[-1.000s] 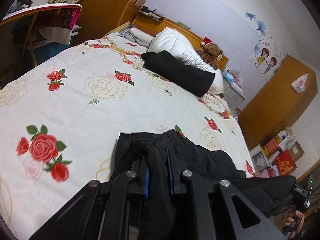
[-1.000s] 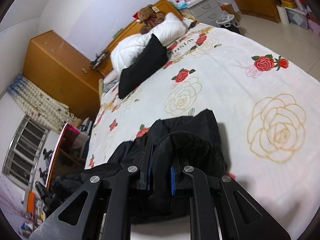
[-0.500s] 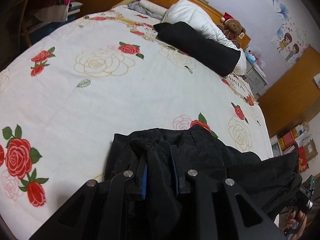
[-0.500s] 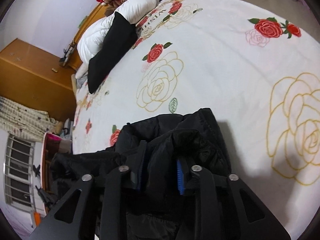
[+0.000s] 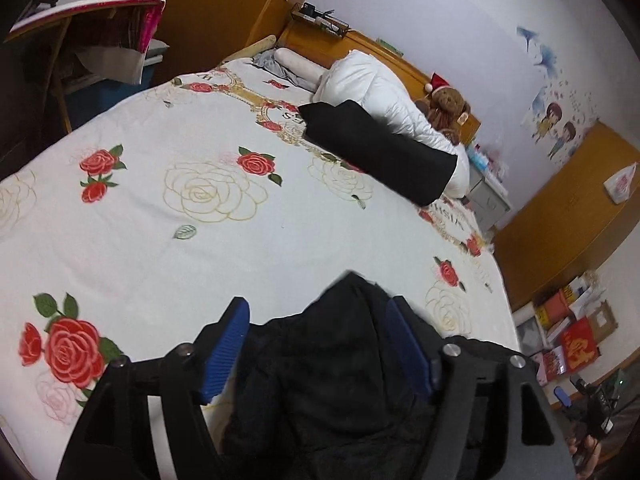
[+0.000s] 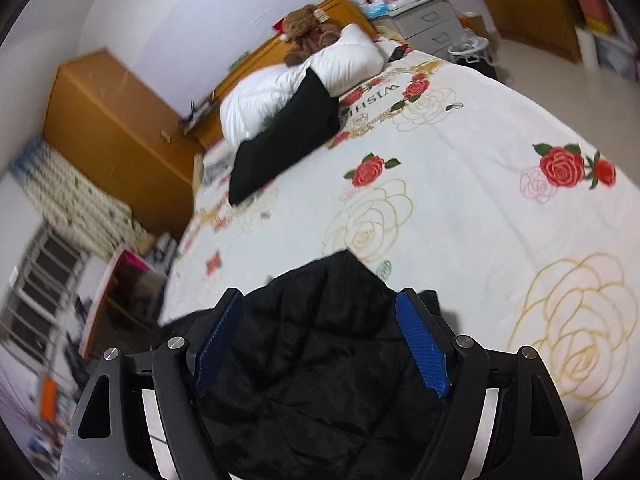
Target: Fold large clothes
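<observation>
Both grippers have just been opening: a second ago each pinched a bunch of the black jacket [image 6: 320,364], and now the left gripper [image 5: 316,344] and right gripper [image 6: 320,340] stand wide, pads clear of the cloth that lies between them. That looks like a release, this fold laid down. The jacket sits at the near edge of the bed [image 5: 132,216]; it is too bunched to tell its long axis for certain, though a peak points toward the far headboard.
</observation>
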{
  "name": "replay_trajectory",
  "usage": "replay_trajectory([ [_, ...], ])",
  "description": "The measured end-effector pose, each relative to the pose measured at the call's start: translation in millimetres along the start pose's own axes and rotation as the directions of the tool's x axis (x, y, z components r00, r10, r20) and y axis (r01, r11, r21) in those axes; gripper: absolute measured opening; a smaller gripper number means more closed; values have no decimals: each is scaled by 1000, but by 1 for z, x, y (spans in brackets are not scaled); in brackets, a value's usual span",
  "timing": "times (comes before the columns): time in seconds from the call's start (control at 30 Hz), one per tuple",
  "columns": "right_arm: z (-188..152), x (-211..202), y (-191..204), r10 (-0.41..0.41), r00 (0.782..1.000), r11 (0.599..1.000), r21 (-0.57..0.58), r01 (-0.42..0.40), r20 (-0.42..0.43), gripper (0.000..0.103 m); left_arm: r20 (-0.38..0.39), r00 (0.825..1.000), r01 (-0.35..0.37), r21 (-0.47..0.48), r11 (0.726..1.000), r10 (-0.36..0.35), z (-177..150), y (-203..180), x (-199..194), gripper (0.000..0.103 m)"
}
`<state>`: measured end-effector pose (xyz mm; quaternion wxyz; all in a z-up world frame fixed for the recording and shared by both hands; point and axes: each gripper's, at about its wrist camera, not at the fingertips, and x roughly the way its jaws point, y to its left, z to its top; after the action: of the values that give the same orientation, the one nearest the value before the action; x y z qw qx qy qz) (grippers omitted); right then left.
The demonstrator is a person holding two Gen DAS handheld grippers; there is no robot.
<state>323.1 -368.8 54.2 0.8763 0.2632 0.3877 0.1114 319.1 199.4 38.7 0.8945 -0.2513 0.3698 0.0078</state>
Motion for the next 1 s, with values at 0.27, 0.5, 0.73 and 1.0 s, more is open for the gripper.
replay_trajectory([
  [0.27, -19, 68, -26, -119, 980, 990, -97, 104, -162, 78, -229, 970, -53, 150, 987, 87, -29, -1, 79, 73],
  [0.5, -7, 99, -25, -98, 975, 989, -131, 73, -200, 16, -228, 971, -22, 205, 979, 69, -29, -22, 112, 36],
  [0.73, 1, 111, -26, -206, 972, 972, -138, 189, -115, 11, -95, 990, -88, 184, 979, 107, -21, -17, 114, 18],
  [1.0, -26, 174, -47, -364, 915, 919, -227, 323, -174, 12, -85, 977, -175, 206, 963, 195, -46, -11, 164, 19],
])
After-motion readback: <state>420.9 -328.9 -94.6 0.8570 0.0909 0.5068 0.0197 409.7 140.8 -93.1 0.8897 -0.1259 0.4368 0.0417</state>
